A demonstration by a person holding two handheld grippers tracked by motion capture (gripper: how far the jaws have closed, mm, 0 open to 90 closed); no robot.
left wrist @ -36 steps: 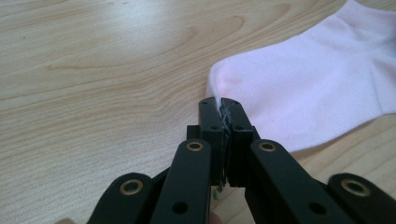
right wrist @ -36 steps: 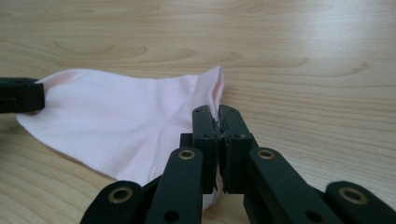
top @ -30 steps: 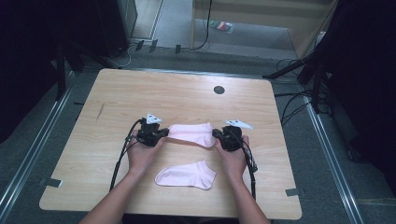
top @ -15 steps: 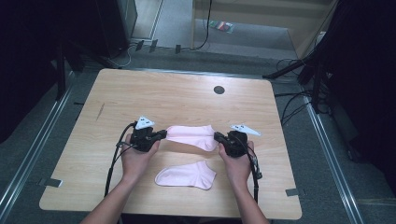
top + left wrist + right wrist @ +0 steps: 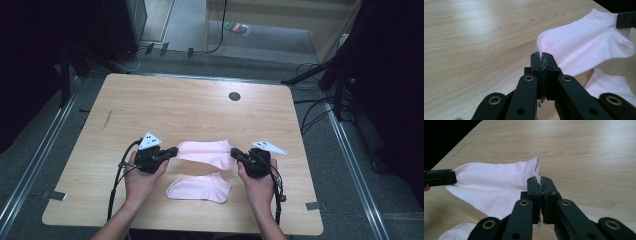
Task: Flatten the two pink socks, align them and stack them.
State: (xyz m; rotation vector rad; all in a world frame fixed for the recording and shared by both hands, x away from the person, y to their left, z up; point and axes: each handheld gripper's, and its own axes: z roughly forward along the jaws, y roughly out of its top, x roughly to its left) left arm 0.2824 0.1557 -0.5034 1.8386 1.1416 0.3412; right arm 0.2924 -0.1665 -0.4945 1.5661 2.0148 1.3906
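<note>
Pink cotton is up in the air: one pink sock point(image 5: 206, 152) hangs stretched between the two grippers, lifted clear of the wooden table point(image 5: 190, 107), and that is the part of the job already in hand. The left gripper point(image 5: 174, 150) has its jaws pressed tight together on one end of that sock, and in the left gripper view the fabric edge point(image 5: 541, 53) is plainly pinched in the black tips, nothing wider than the cloth between them. The right gripper point(image 5: 235, 152) matches it on the other end, jaws clamped shut with the cuff point(image 5: 536, 168) nipped in the seam of the pads. So the pick-up looks complete, both ends secured, sock spread flat and level between the hands. Below it, nearer the person, the second sock point(image 5: 200, 188) lies flat on the table just beneath and slightly toward the table's near edge, untouched by either tool. The likely job is pairing the two, and on that reading the carry is under way but the laying-down is not: the held sock has not yet been set on its partner, edges are not lined up, and no fold or stack has been made. Roughly the first half appears done, the placing and release remain.
</note>
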